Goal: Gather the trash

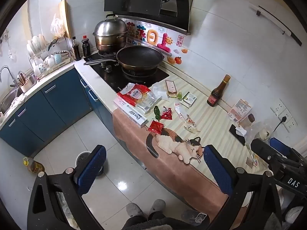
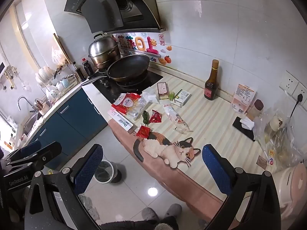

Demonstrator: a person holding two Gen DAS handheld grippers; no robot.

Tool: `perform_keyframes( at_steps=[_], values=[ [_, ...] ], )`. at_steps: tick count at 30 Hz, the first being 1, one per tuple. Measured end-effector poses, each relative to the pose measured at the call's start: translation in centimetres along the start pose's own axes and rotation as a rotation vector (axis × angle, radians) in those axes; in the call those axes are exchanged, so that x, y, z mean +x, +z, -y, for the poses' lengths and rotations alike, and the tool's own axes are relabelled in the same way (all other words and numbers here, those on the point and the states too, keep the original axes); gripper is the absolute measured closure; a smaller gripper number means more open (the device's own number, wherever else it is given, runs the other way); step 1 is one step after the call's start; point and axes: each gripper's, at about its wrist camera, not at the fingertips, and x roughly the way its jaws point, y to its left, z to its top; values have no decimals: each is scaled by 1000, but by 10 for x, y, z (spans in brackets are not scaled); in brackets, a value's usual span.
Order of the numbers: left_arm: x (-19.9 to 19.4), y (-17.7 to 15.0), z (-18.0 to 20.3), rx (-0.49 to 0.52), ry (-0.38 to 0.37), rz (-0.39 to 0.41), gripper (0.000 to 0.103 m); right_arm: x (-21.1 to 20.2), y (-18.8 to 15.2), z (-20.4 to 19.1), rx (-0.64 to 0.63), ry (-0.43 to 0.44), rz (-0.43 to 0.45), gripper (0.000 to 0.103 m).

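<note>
Both grippers, left (image 1: 154,169) and right (image 2: 152,167), hover with jaws wide and empty before wrappers (image 2: 155,116) mid-frame. Judged risk: a careless sweep could topple the bottle (image 2: 211,81), upper right on the surface (image 2: 211,118).

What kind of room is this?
It looks like a home kitchen: a frying pan sits on the stove, a range hood hangs above, and dishes fill a drying rack.

Rice cooker (image 2: 291,187) cut off at frame edge
</note>
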Motion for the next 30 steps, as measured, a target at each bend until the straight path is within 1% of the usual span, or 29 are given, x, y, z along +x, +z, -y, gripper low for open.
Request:
perform_keyframes(
  at_steps=[10,17,21,30],
  values=[
    [1,-4,3,10,0,10,0,-3,0,1,-4,8,7,0],
    [-6,-2,5,8,-11,12,0,-18,-6,-13,-13,18,7,0],
    [-10,-1,9,15,-20,7,0,-10,-3,-7,-17,21,1,0],
    [-16,3,4,9,-49,5,0,-9,-5,-9,-15,29,8,0]
  ],
)
